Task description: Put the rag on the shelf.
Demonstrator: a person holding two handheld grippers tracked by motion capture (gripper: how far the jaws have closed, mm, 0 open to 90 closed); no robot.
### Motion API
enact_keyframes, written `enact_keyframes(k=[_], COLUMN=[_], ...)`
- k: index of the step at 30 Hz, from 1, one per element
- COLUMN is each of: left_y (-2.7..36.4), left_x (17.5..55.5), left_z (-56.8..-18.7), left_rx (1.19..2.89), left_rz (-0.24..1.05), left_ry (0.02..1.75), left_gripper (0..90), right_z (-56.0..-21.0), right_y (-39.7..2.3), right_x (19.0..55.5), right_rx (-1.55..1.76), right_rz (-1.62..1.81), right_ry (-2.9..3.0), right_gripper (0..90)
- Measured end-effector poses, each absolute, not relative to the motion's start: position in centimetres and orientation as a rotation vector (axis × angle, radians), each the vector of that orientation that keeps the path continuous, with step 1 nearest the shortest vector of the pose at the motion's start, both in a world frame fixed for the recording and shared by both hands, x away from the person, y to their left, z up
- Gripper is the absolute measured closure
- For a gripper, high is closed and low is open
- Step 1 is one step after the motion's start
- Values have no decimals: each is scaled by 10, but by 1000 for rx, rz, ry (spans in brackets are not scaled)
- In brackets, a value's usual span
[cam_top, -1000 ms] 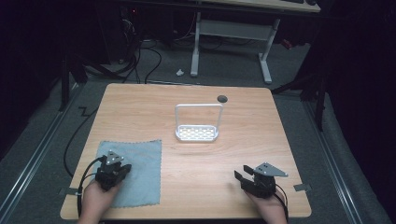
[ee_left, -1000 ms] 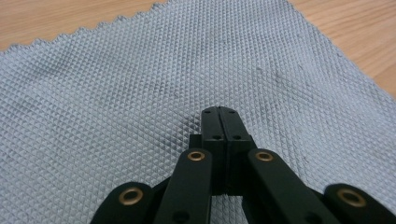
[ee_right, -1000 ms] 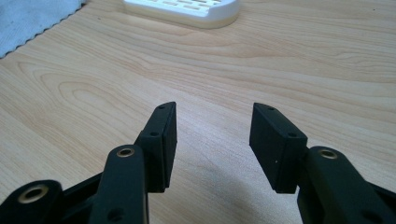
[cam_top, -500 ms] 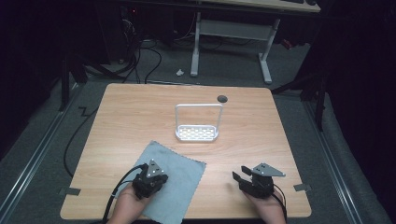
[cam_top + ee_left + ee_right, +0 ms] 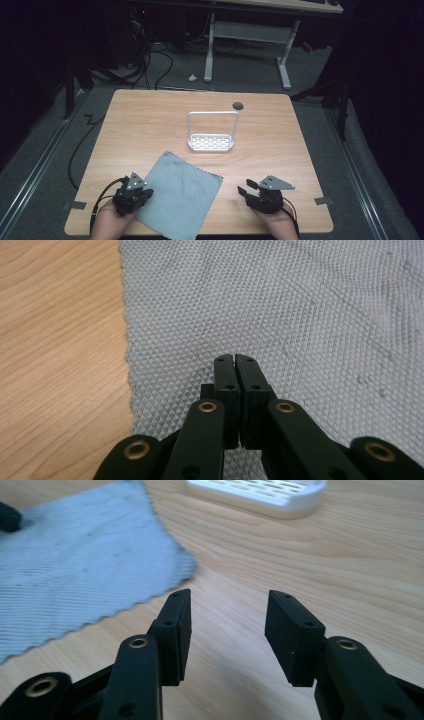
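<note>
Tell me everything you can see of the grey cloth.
The cloth is a grey, roughly square piece of fabric with a fine diamond weave and wavy cut edges. It lies flat on the wooden table, turned cornerwise, near the front edge, its front part running off the picture's bottom. Faint dark marks show on it. The left claw, shut, rests over its left part; the open right claw stays clear.

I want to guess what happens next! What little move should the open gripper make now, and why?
Probably the right gripper should slide left toward the near corner of the grey cloth. Its fingers are open over bare table, a little short of the cloth's edge, while the left gripper is shut, resting on the cloth's other side.
</note>
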State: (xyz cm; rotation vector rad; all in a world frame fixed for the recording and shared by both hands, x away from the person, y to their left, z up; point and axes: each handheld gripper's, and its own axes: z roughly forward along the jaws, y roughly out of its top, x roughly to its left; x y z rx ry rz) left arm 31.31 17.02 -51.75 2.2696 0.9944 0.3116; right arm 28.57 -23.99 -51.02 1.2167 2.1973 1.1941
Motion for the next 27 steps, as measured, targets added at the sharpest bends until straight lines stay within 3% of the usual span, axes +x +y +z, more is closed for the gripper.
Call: enact_keyframes(k=[5, 11, 17, 27], left_y=[151, 122, 110, 86], left_x=[307, 301, 299, 287], left_z=[-518, -519, -519, -521], left_rx=[2282, 2300, 2302, 2296], left_rz=[305, 273, 241, 137], left_ry=[930, 834, 791, 692], left_gripper=[888, 888, 888, 887], right_z=[-513, -517, -524, -527], right_y=[-217, -199, -197, -227], right_x=[283, 272, 265, 288], right_rx=[1132, 1024, 984, 1119], right_rz=[1189, 1164, 1039, 991], right_ry=[2294, 2426, 2507, 2368], right_gripper=[665, 892, 900, 900])
